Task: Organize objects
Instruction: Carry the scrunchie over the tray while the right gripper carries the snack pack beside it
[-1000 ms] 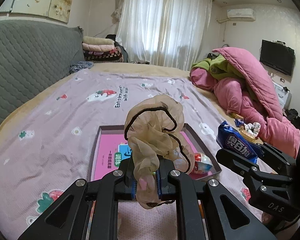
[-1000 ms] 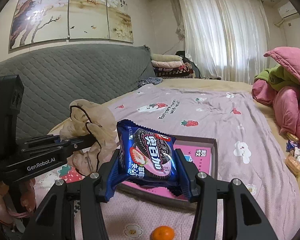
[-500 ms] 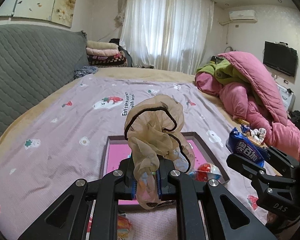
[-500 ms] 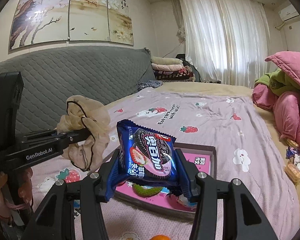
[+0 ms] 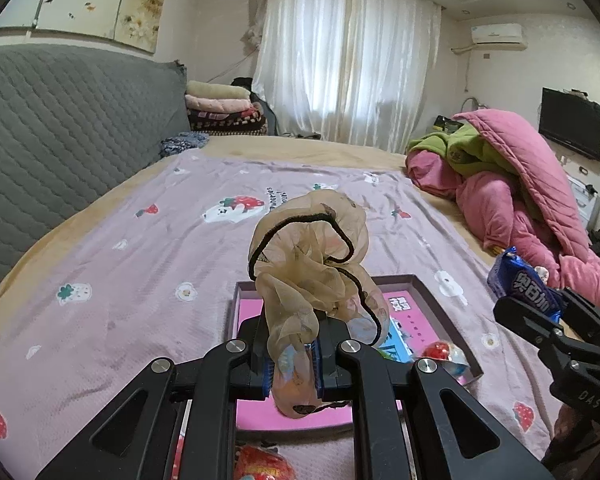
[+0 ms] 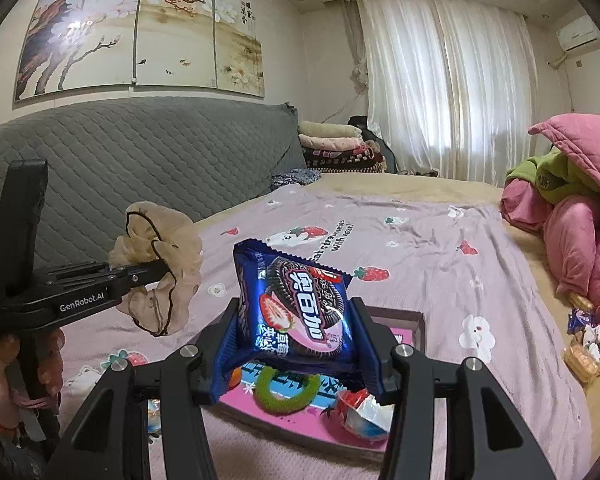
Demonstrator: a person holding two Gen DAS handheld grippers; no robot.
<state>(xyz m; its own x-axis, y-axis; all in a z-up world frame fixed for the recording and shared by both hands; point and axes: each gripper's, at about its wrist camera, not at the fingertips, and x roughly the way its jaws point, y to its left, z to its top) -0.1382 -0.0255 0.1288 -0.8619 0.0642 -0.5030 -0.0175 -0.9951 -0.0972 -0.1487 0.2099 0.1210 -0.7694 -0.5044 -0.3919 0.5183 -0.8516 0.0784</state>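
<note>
Left tool [image 5: 292, 354] is clamped tight on the scrunchie [image 5: 308, 256], a beige ruffle with black trim, held up in the air above the near end of the tray [image 5: 428, 300]. Right tool [image 6: 296, 344] grips the cookie pack [image 6: 296, 304], blue, upright, also above the tray. Down in that pink tray: a green ring [image 6: 286, 394] and a red-and-white wrapped sweet [image 6: 360, 408]. Everything sits on the bed [image 5: 140, 264], with pink quilts [image 5: 520, 200] piled on its right side.
</note>
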